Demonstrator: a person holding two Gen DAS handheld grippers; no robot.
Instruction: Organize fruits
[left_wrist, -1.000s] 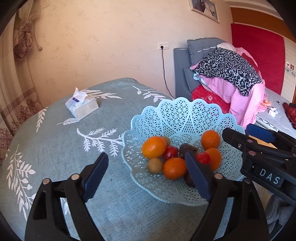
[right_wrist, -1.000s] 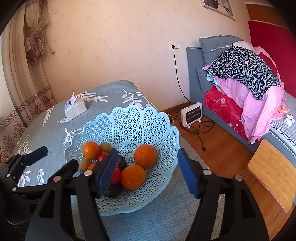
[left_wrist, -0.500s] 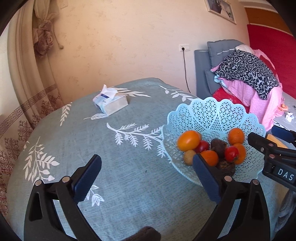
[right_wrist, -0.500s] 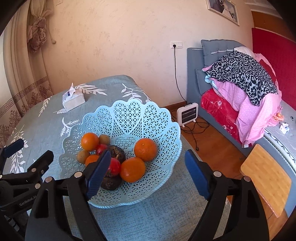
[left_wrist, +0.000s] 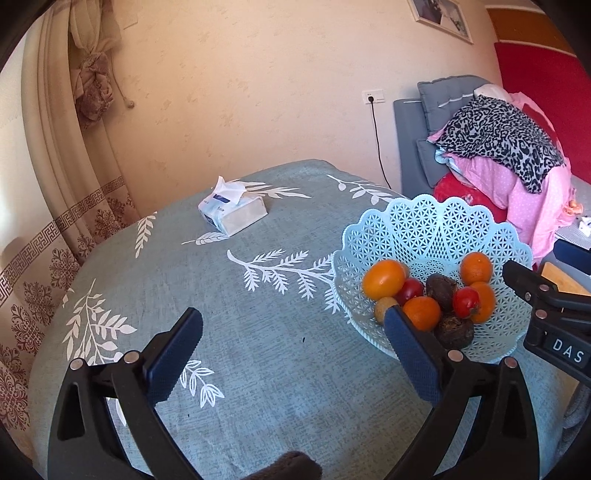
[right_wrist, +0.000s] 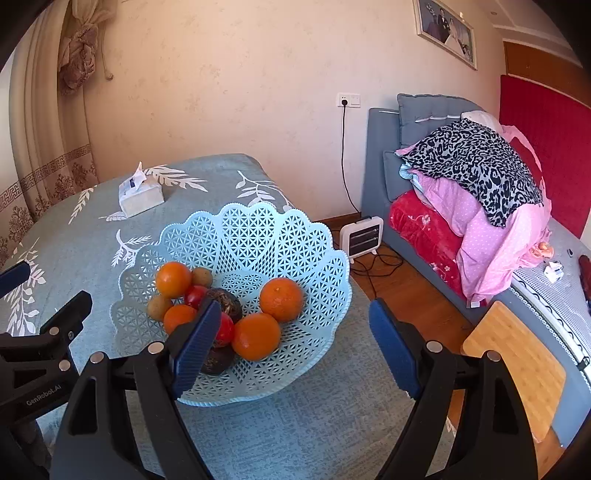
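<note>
While both tools hang empty above the surface, we list the lot as follows. Item: pale blue lattice fruit basket, standing near the surface's right edge, the floor showing just beyond it in the right wrist view. Contents: four oranges, one at the far left; two tomatoes, one partly hidden; two small brownish fruits, perhaps kiwis; two dark wrinkled fruits, kind uncertain. All heaped and touching. Left hand-held gripper: jaws spread wide, holding nothing, over bare cloth beside the basket. Right hand-held gripper: jaws likewise apart and empty, over the basket's near rim. Hazards, as we judge them: lifting one fruit may set its neighbours rolling; a firm pinch could split a tomato; a knock could push the light basket off the edge.
</note>
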